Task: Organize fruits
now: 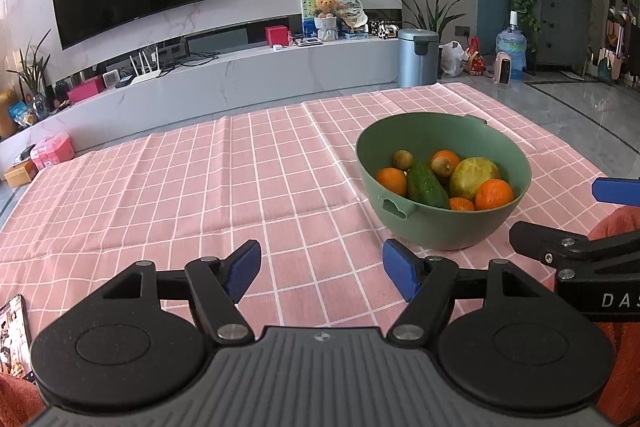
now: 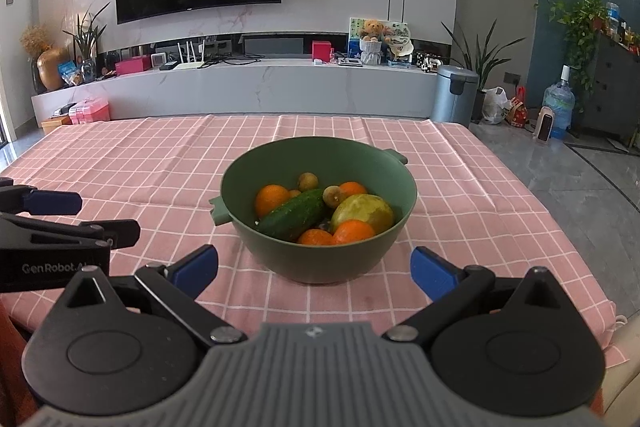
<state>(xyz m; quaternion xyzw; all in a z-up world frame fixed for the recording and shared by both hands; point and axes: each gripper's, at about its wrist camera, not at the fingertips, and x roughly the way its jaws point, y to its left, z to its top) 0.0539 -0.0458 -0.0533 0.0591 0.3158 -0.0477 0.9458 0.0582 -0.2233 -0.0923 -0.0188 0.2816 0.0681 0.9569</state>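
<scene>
Several oranges [image 2: 271, 198], one cucumber [image 2: 294, 215] fill green bowl [image 2: 320, 263].

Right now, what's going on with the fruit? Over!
Both grippers open, empty. Fruit all in green bowl, cucumber on top. Nothing in the way.

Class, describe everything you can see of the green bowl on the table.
The green bowl is round and deep, matte like plastic, with a small lug handle on each side of its rim. It stands upright on the pink checked tablecloth, holding oranges, a cucumber, a yellow-green fruit and small brown fruits. Neither gripper touches it; the right gripper is open just in front.
</scene>
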